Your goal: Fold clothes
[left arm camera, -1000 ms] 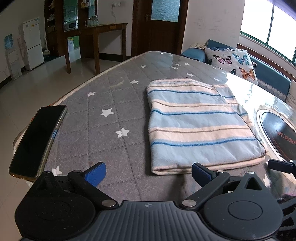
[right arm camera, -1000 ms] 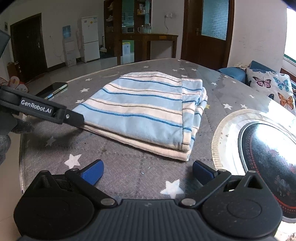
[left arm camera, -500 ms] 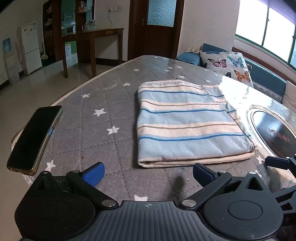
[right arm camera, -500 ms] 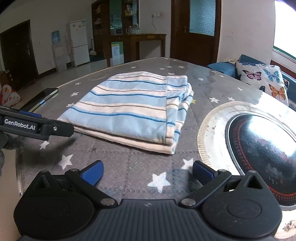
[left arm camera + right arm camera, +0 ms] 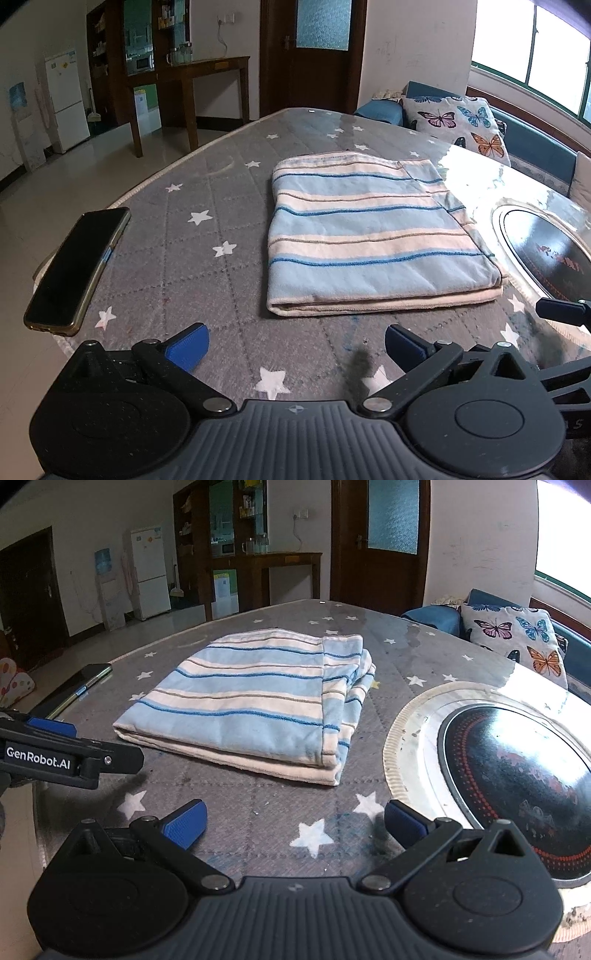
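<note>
Striped garment [image 5: 369, 236], light blue and cream with thin dark blue lines, lies folded flat in a neat rectangle on the grey star-print table cover [image 5: 207, 258]. Left gripper [image 5: 295, 341] hangs just short of the garment's near edge, fingers spread wide, nothing between the blue pads [image 5: 188, 345]. Garment sits straight ahead of it and slightly to the right, not touching. Smartphone [image 5: 77, 269] in a gold-edged case lies face up, ahead and to the left of the left gripper, at the table edge, well apart from the garment.

Right gripper [image 5: 293, 821] also released, jaws wide, empty, hovering over bare cover. Folded garment [image 5: 255, 698] is ahead of it and a bit left, stacked layers visible along its right side. Round black induction hob [image 5: 517, 771] with a metal ring, set into the table, lies ahead and to the right of the right gripper, near the garment but apart. Left gripper's finger [image 5: 74, 757], marked GenRobot.AI, shows at the left of the right wrist view, near the garment's near-left corner, not touching. Butterfly cushion [image 5: 458, 125] sits on a blue sofa beyond the table.
</note>
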